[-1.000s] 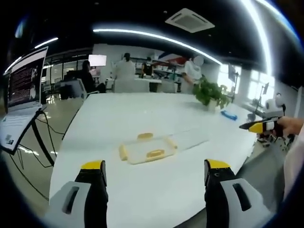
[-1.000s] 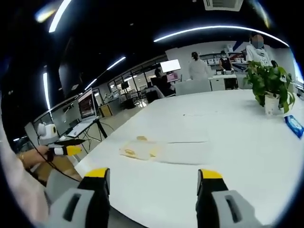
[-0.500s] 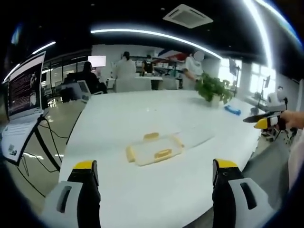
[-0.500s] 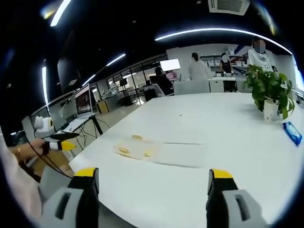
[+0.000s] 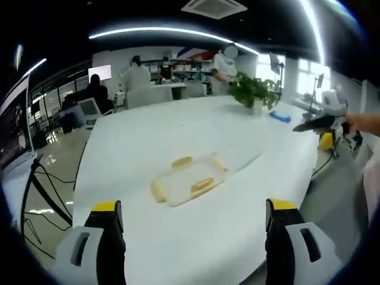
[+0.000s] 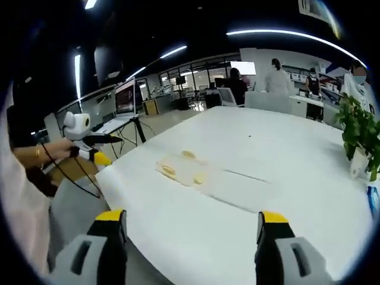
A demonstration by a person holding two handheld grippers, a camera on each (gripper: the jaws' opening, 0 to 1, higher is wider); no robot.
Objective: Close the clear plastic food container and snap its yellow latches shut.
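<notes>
Rising from the bottom of the left gripper view, the left gripper (image 5: 193, 217) stood with its yellow-tipped jaws wide apart and nothing between them, well short of the container (image 5: 184, 183). In the right gripper view the right gripper (image 6: 191, 225) was likewise spread and empty over the near edge of the table (image 6: 279, 172).

The clear container lay at mid-frame in the left gripper view on the white table (image 5: 172, 127), with yellow latches (image 5: 202, 184) on its near, far and left sides; whether anything lay inside could not be made out through the plastic. Its transparent lid (image 5: 237, 158) stretched flat toward the right, barely distinguishable from the tabletop. In the right gripper view the container (image 6: 181, 169) sat left of centre, the lid (image 6: 237, 189) to its right, faint and hard to trace.

At the right edge of the left gripper view, a hand (image 5: 362, 123) held the other gripper, partly cut off. A potted plant (image 5: 249, 92) stood at upper right, and blurred people (image 5: 136, 76) in the background.
</notes>
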